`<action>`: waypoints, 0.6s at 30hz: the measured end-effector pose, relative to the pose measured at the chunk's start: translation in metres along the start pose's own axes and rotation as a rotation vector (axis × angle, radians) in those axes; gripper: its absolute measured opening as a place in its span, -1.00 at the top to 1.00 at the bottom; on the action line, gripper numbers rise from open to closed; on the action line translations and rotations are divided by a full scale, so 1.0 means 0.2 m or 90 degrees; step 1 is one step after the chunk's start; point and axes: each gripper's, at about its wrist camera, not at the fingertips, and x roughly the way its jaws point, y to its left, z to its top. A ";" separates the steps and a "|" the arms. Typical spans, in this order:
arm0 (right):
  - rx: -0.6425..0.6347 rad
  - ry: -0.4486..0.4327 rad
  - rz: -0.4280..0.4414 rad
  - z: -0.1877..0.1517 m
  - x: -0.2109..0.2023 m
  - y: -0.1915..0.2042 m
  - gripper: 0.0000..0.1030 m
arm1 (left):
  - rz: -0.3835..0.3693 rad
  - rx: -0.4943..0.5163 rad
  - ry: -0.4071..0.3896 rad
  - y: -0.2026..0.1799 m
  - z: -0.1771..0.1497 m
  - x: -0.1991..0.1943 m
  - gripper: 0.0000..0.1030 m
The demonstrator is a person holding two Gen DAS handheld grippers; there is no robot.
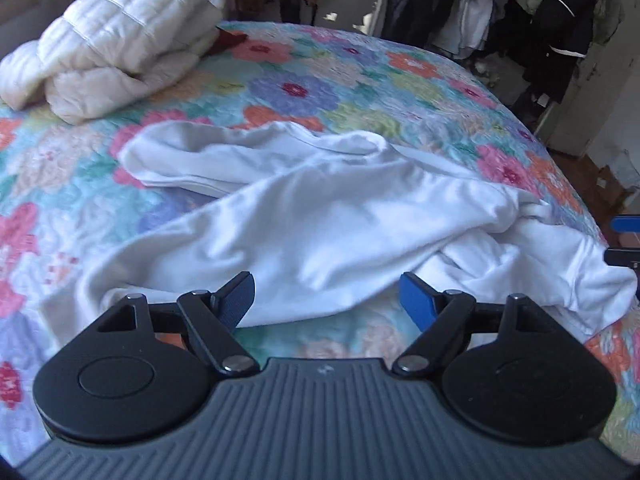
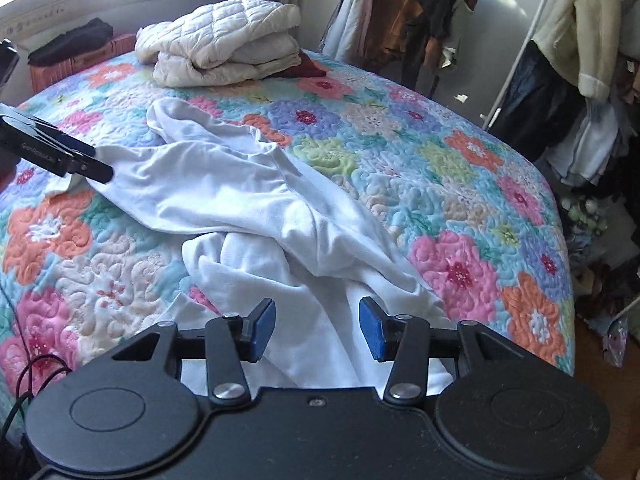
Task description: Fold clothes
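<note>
A crumpled white garment [image 1: 320, 220] lies across the floral quilt [image 1: 288, 92] of a bed. My left gripper [image 1: 328, 296] is open at the garment's near edge, and the cloth reaches into the gap between its blue pads without being pinched. The right wrist view shows the left gripper [image 2: 94, 170] touching the garment [image 2: 224, 184] at its left end. My right gripper [image 2: 317, 322] is open low over the bunched right end, with white cloth lying between its pads. The right gripper's fingertips [image 1: 626, 224] also show at the left view's right edge.
A folded white quilted comforter [image 2: 224, 44] sits at the far end of the bed on a dark red item [image 2: 308, 68]. Hanging clothes on a rack [image 2: 560, 52] stand beyond the bed's right side. A black cable [image 2: 28, 376] runs at the near left.
</note>
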 end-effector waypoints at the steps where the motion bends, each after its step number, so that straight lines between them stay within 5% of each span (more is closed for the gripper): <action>1: -0.013 -0.001 0.005 0.02 0.05 0.02 0.01 | -0.008 0.007 -0.001 -0.04 0.00 0.06 -0.53; 10: -0.077 -0.050 0.000 0.08 0.41 0.04 -0.13 | -0.079 0.068 -0.012 -0.38 -0.02 0.57 -0.58; 15: -0.128 -0.063 -0.026 0.09 0.56 0.04 -0.57 | -0.082 0.099 -0.038 -0.41 0.03 0.70 -0.76; 17: -0.148 -0.069 -0.036 0.09 0.63 0.04 -0.55 | -0.099 0.087 -0.040 -0.40 0.06 0.72 -0.35; 18: -0.148 -0.074 -0.035 0.10 0.65 0.03 -0.43 | -0.104 0.069 -0.043 -0.39 0.09 0.73 0.12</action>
